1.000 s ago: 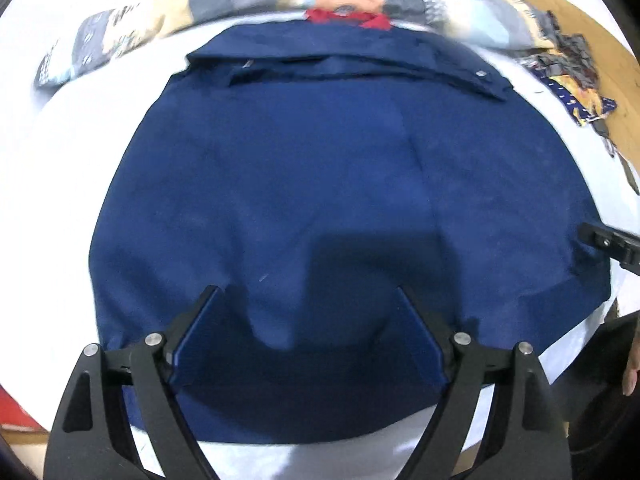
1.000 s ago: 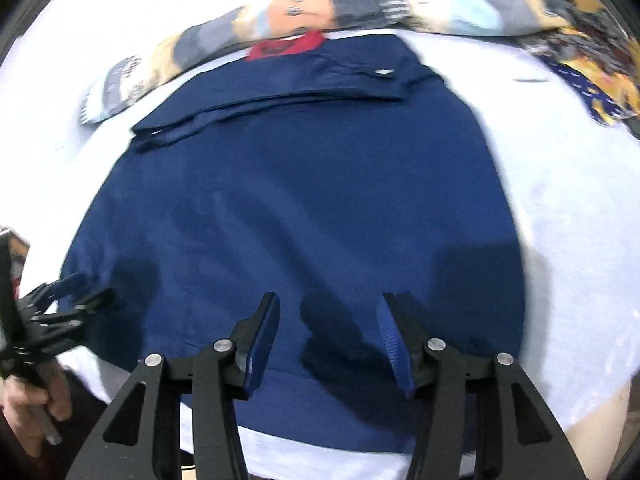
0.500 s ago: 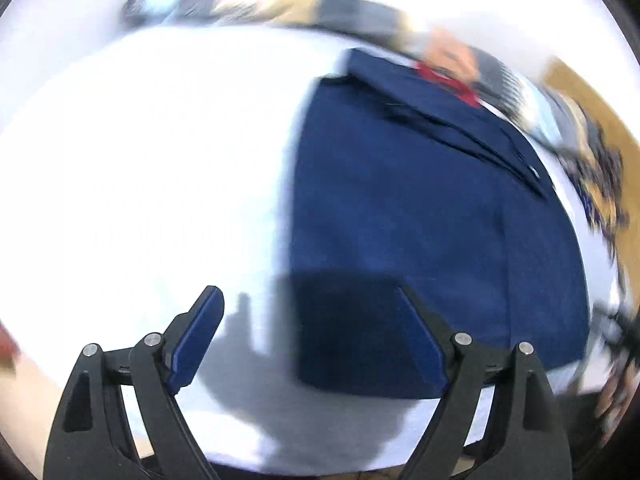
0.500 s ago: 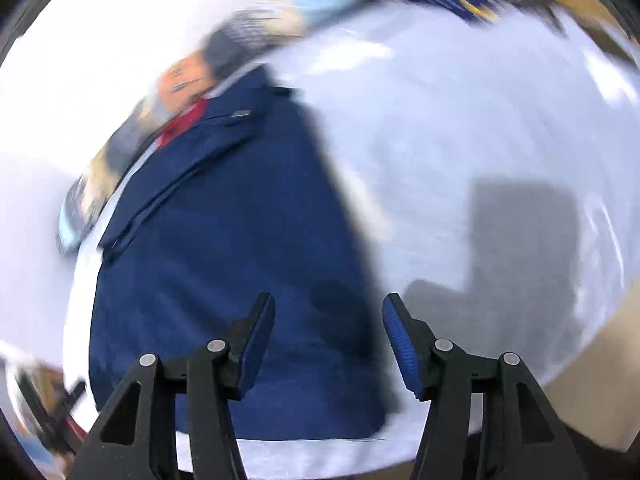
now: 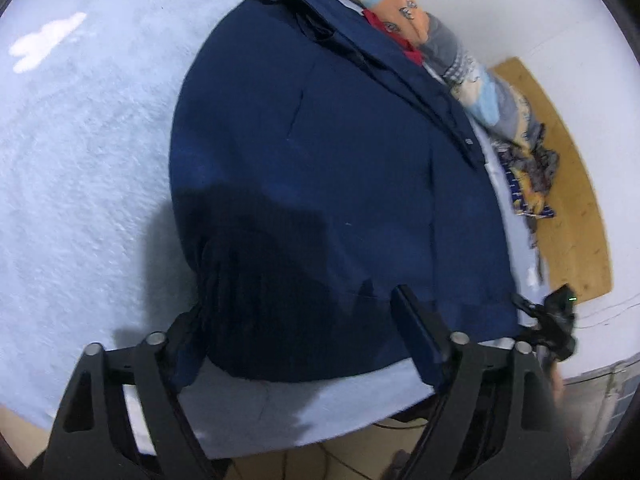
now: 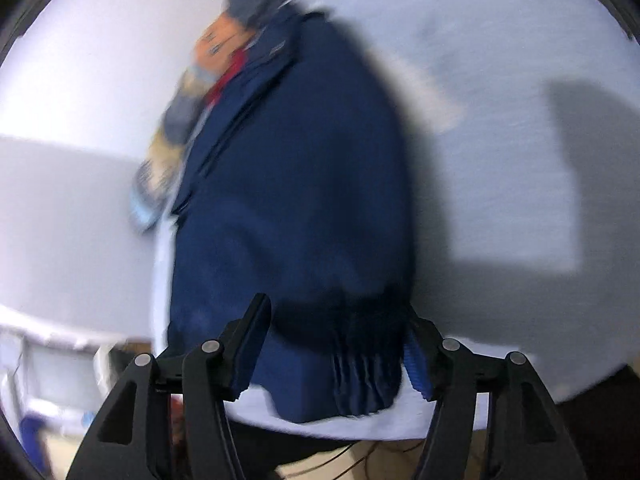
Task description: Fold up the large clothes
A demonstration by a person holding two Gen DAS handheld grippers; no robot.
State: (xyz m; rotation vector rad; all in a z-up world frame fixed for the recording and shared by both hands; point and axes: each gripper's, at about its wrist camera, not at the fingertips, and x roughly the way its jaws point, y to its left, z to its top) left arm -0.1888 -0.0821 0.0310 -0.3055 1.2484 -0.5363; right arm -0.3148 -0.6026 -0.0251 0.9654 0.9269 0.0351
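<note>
I am bringing my left gripper [image 5: 304,344] down over one near corner of the navy garment [image 5: 328,168], and its jaws have just been closing in. They are still standing apart, straddling the bunched hem, with cloth between them but no pad pressing that I can make out. My right gripper [image 6: 340,344] is doing the same at the other near corner, jaws apart on either side of a pleated bit of hem. That view is blurred, so I cannot tell whether a pad is touching the cloth.

The garment is lying flat on the pale blue sheet [image 5: 80,160], hem toward me, collar at the far end against a patterned cloth [image 5: 460,60].

I am judging it soft, limp and fairly light. It will sag and drag between my two holds, and a thin pinch could slip off. So I am aiming to take a full bite of the thick hem at each corner, catching every layer together.
</note>
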